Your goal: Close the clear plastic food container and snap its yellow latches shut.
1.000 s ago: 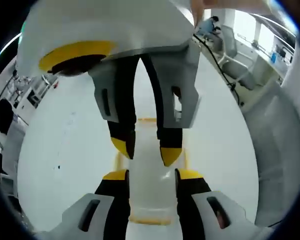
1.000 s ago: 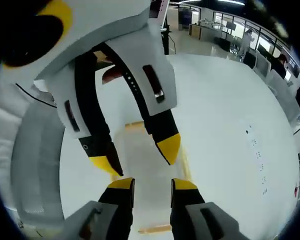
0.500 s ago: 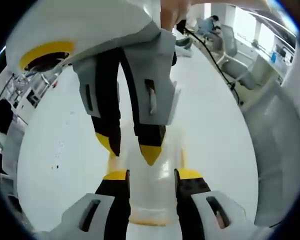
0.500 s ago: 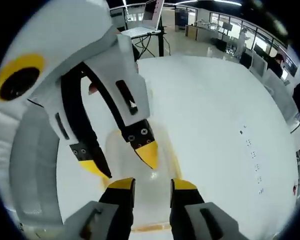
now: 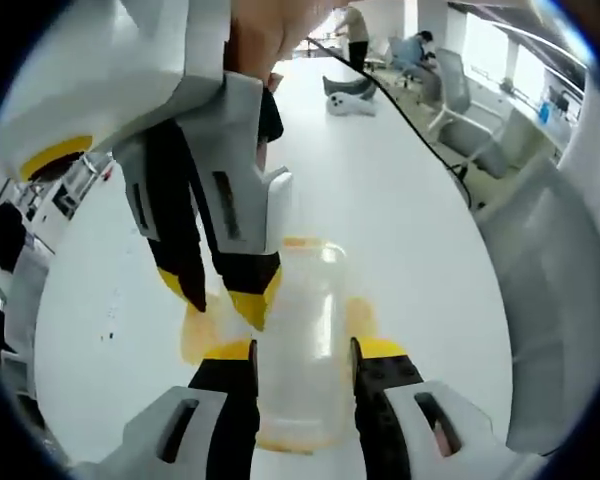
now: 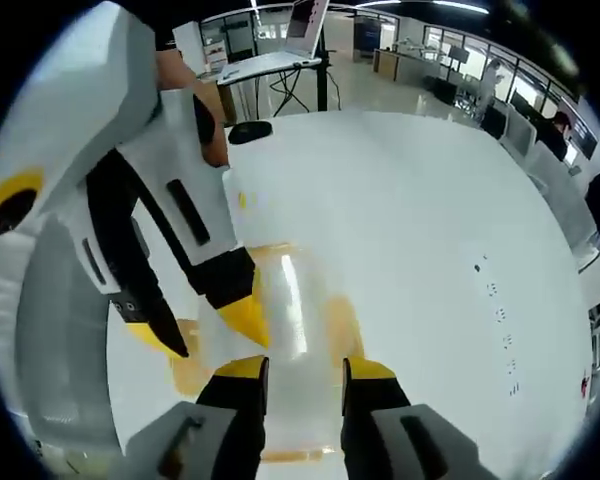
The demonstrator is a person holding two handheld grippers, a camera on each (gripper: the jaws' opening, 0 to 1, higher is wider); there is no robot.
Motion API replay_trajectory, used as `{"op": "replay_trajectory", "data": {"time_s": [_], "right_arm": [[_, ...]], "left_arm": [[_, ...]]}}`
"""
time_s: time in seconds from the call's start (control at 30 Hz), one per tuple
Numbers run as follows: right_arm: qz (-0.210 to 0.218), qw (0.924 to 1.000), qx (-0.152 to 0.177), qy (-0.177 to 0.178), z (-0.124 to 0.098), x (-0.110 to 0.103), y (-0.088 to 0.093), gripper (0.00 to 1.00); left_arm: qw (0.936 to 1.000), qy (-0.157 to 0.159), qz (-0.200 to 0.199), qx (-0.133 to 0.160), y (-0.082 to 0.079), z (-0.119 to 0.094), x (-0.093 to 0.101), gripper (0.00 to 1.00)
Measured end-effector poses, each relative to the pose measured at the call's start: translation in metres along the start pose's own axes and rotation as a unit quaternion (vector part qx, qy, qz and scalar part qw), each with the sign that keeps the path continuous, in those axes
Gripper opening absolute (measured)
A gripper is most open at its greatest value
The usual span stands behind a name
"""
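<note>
The clear plastic container (image 5: 302,330) lies on the white table, seen from above between my left gripper's (image 5: 305,350) open jaws. Yellow latches (image 5: 193,328) show along its sides and at both ends. My right gripper (image 5: 218,296) reaches down from the upper left, open, its yellow fingertips (image 5: 250,303) just over the container's left edge. In the right gripper view the container (image 6: 298,305) runs up from between my right gripper's (image 6: 305,370) open jaws. There the left gripper (image 6: 202,328) enters from the left, open, one tip by the lid's left side. Whether any tip touches the container is unclear.
The white table (image 5: 410,230) spreads wide around the container. A black cable (image 5: 420,115) crosses its far part, with office chairs beyond. A laptop stand (image 6: 270,60) and desks sit behind the table. The person's white sleeve (image 5: 555,300) fills the right side.
In each view the other gripper has slid left and lower, off the container's middle to its left edge. More of the clear lid and yellow latches shows now.
</note>
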State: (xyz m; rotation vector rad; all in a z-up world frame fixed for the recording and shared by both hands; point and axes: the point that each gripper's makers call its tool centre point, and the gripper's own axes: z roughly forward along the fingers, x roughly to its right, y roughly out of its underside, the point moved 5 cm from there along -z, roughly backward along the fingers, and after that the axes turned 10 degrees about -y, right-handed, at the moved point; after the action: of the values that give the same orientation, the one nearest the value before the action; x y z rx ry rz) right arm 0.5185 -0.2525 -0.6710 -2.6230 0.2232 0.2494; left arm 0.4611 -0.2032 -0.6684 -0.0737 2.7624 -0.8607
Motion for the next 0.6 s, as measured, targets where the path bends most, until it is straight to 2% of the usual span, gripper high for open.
{"op": "replay_trajectory", "data": {"time_s": [0.37,0.6], "right_arm": [[0.001,0.9999,-0.010,-0.010,0.010,0.010,-0.003,0.28],[0.010,0.9996,-0.010,-0.025,0.013,0.012,-0.001,0.30]], "left_arm": [[0.9999,-0.009,0.011,0.000,0.004,0.002,0.016,0.37],[0.9996,-0.024,0.015,0.004,0.009,0.004,0.017,0.40]]}}
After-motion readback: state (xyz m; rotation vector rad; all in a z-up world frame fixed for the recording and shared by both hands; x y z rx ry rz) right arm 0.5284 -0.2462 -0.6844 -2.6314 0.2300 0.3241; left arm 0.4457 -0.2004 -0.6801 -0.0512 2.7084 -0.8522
